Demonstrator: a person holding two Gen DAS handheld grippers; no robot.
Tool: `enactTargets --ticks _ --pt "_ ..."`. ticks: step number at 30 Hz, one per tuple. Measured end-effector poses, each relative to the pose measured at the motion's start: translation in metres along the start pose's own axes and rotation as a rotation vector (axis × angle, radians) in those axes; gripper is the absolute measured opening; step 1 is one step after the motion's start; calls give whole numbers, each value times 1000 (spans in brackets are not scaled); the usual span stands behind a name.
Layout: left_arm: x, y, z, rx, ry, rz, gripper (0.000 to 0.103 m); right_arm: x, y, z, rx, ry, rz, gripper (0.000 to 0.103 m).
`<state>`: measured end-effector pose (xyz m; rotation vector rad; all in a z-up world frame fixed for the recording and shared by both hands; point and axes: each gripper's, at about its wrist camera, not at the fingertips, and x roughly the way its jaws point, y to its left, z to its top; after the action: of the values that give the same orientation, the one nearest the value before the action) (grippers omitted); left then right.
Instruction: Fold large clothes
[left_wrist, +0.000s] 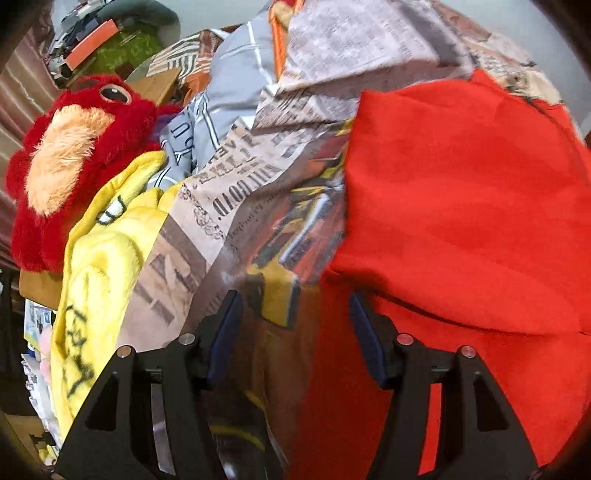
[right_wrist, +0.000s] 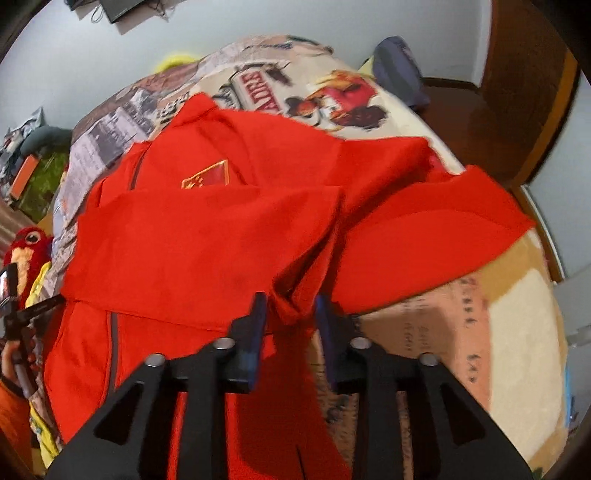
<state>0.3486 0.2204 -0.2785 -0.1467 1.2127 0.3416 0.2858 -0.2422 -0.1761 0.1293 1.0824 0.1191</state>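
The red jacket (right_wrist: 207, 236) hides most of the bed cover (right_wrist: 517, 332) under it. Its bottom part runs off the lower edge of the right wrist picture, behind the right gripper (right_wrist: 290, 306). A fold of the jacket sits between the gripper's fingers, too blurry to tell if they touch it. Left of the jacket, the red plush toy (right_wrist: 27, 245) is half hidden. The words on the cover are too blurry to read.

Home bedroom. Bed (right_wrist: 509, 332) with newspaper-print sheet (left_wrist: 229, 192) fills both views. Red plush toy (left_wrist: 74, 158) and yellow plush (left_wrist: 107, 251) at 9 o'clock in the left wrist view, grey bedding (left_wrist: 229, 85) at 12. Pale wall (right_wrist: 92, 74), wooden furniture (right_wrist: 517, 92) at 2 o'clock in the right wrist view.
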Motion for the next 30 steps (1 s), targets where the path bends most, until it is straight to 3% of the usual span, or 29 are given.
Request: enactTargets --ticks 2,8,12,14,18,23,30 --pt "-18 -5 -3 13 -18 -16 59 -14 -2 1 -12 -35 -19 39" --pt "-98 -28 -5 83 -143 -74 59 -63 -14 11 -29 -135 -37 39" --pt "-156 -56 -3 133 -245 -135 59 -95 -31 18 -11 -216 -50 52" --pt "-178 -70 -3 157 -290 -167 59 -107 -41 22 10 -259 -58 53" --pt "-213 -106 -3 208 -361 -231 67 -117 -64 27 53 -286 -70 53" --pt "-224 -152 -4 278 -389 -284 71 -103 -103 29 139 -240 -61 53" --pt "-182 -212 -1 358 -326 -307 72 -43 -159 27 329 -99 -2 53"
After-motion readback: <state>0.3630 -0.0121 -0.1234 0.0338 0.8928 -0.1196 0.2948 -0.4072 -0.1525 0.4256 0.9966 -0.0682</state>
